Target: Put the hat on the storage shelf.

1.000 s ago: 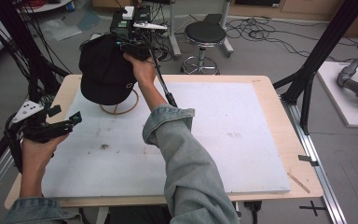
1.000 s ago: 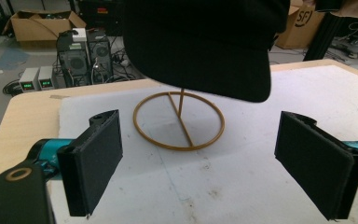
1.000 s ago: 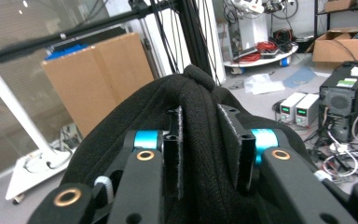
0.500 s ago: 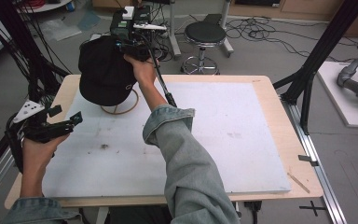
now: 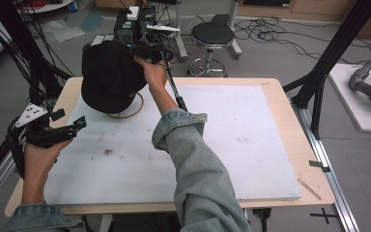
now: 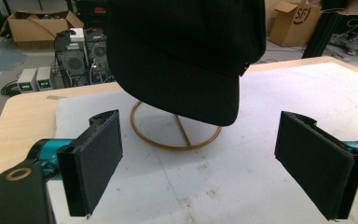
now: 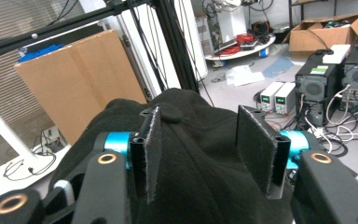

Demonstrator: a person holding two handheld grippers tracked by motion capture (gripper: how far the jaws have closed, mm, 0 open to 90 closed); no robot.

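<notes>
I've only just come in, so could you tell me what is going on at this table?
A person is working with a black cap that sits on a wire stand at the far left of the table. The right gripper is at the cap's crown; its jaws have just been opening, with cloth between them but unpinched. The left gripper waits open nearby, holding nothing.
</notes>
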